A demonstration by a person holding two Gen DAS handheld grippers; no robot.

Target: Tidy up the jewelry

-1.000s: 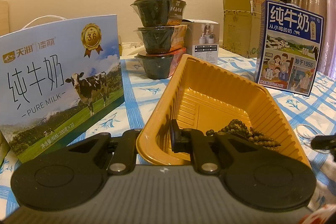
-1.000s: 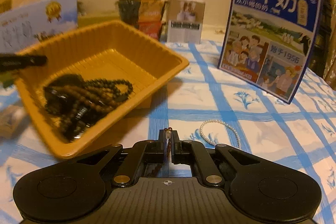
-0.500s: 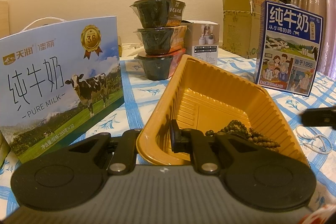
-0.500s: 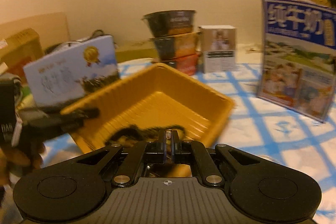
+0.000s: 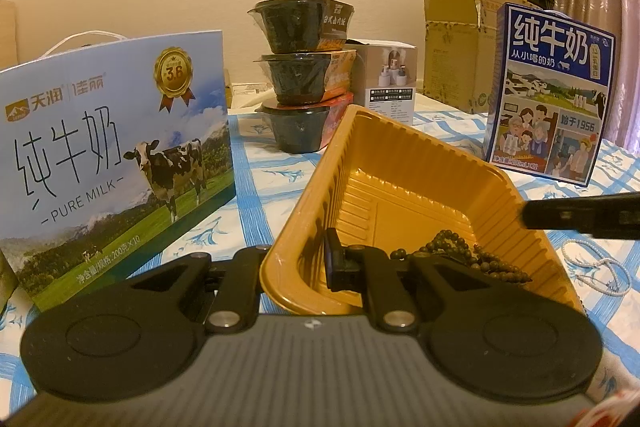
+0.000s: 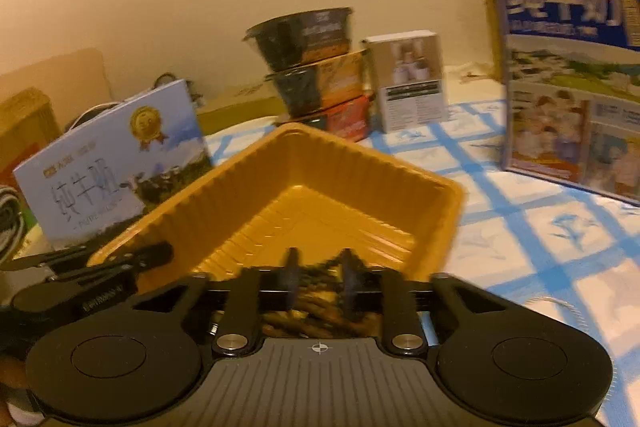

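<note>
The yellow tray [image 5: 404, 163] sits on the blue-checked tablecloth [image 5: 280, 163], and dark bead strands [image 5: 460, 255] lie heaped in its near right corner. The left gripper [image 5: 298, 267] is clamped tight on the tray's near rim, one finger inside the wall and one outside, just as it was a second ago — tray and gripper have not shifted. The right gripper [image 6: 318, 285] is what changed: a second ago it hung over the bare cloth near the pearl bracelet [image 5: 596, 273] with its fingers pinched on a thin beaded strand; now it hovers above the tray's near end, tilted, and its jaws are opening. Dark beads show blurred in the gap between the fingers and below them; whether the pads touch them I cannot tell. From the left wrist view a black finger of the right gripper reaches in over the tray's right rim, where half a second ago it was further out. The pearl bracelet lies on the cloth right of the tray. Around stand a pale milk box [image 5: 112, 155], three stacked dark bowls [image 5: 304, 79] and a blue milk carton [image 5: 552, 95] — all unmoved.
</note>
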